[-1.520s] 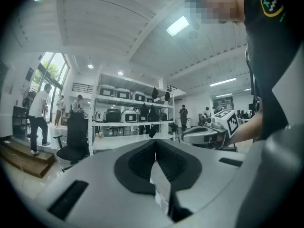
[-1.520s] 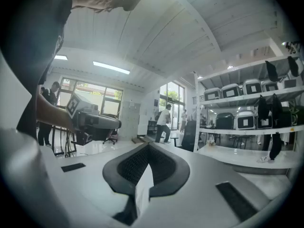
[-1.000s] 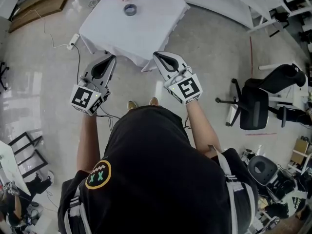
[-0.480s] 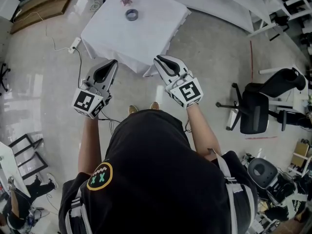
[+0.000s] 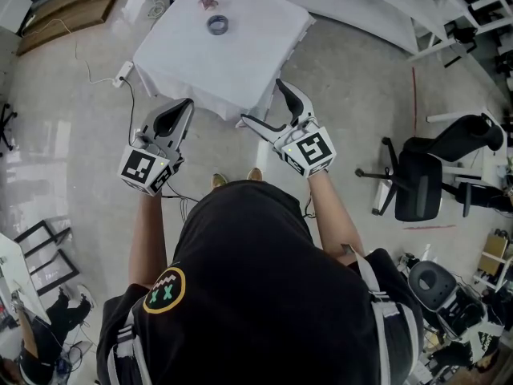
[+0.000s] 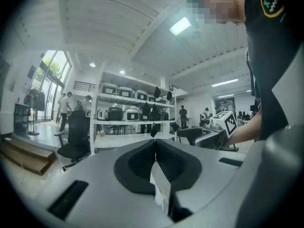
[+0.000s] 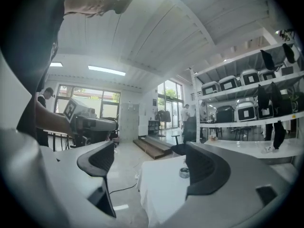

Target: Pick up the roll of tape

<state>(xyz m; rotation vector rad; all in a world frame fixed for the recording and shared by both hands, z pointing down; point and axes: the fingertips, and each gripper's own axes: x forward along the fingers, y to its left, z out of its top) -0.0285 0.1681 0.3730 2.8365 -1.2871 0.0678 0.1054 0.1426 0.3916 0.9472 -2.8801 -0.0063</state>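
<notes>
A white table (image 5: 240, 62) bears the roll of tape (image 5: 216, 25); empty right tongs (image 5: 260, 103) are opening.

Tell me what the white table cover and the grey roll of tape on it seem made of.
The white table cover looks like matte cloth: its edges hang in soft folds. The grey roll of tape is a ring with an open core; its material is too small to tell.

We see bright, even light. A rectangular white ceiling light panel (image 6: 180, 25) glows upper centre in the left gripper view, and tall glass windows (image 6: 52, 72) wash out at its left. The glossy pale floor (image 5: 32, 167) shows glare at the head view's left. Both gripper views bend and darken toward the corners, and the grey left gripper (image 6: 155, 144) looks perhaps slightly soft.
</notes>
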